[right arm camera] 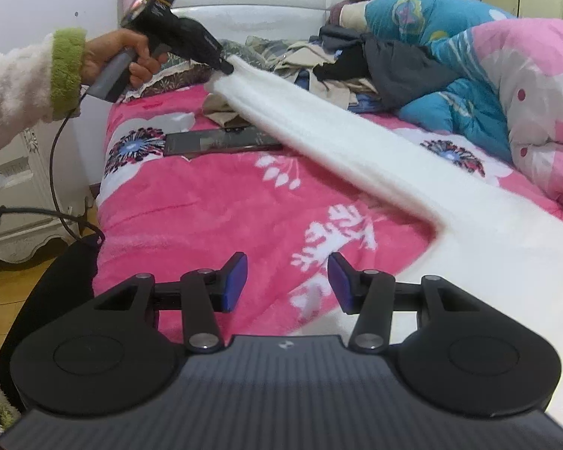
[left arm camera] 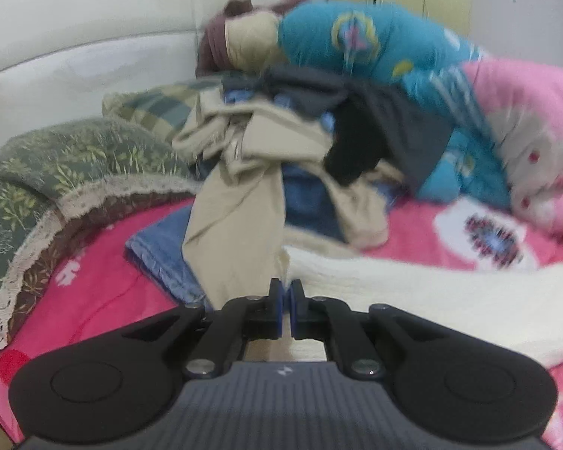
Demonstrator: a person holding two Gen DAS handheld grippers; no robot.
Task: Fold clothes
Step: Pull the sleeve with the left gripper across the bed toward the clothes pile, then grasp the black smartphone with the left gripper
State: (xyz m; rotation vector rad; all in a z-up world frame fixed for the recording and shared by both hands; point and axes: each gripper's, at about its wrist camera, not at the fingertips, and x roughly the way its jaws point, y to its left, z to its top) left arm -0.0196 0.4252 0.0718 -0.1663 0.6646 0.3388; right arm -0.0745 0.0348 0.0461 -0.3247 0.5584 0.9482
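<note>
Right wrist view, nearest first: right gripper point(right arm camera: 287, 283) hangs over the pink floral fleece bedspread point(right arm camera: 214, 202), blue pads point(right arm camera: 235, 281) spread apart, nothing between them, so this hand is free, probably lining up for a second grab on the garment. Just to its right lies the body of the white fluffy knit garment point(right arm camera: 469, 225), flat on the bed. One long strip of it, likely a sleeve, runs diagonally up and away to the left gripper point(right arm camera: 227, 65), which pinches its end and holds it lifted off the bed. My read: sleeve pulled out straight so it can be folded across the body; task looks early, nothing folded yet

Under the stretched strip sits a flat black rectangular phone or tablet point(right arm camera: 221, 141), risk of the cloth dragging it. Person's hand point(right arm camera: 127, 58) with a fuzzy white sleeve and green cuff point(right arm camera: 67, 71) grips the left tool's handle; cable trails off the bed side

Left wrist view adds the close-up: jaws pressed together on the white knit, cloth edge right at the tips, rest trailing to the right. It also shows, heavily blurred, what's behind: beige trousers point(left arm camera: 236, 202) draped from a mixed clothes pile point(left arm camera: 319, 120), a green leaf-print pillow with lace trim point(left arm camera: 56, 161), then the teal and pink quilt point(left arm camera: 413, 52) against the white padded headboard point(left arm camera: 75, 37). Right gripper and phone are not visible here
</note>
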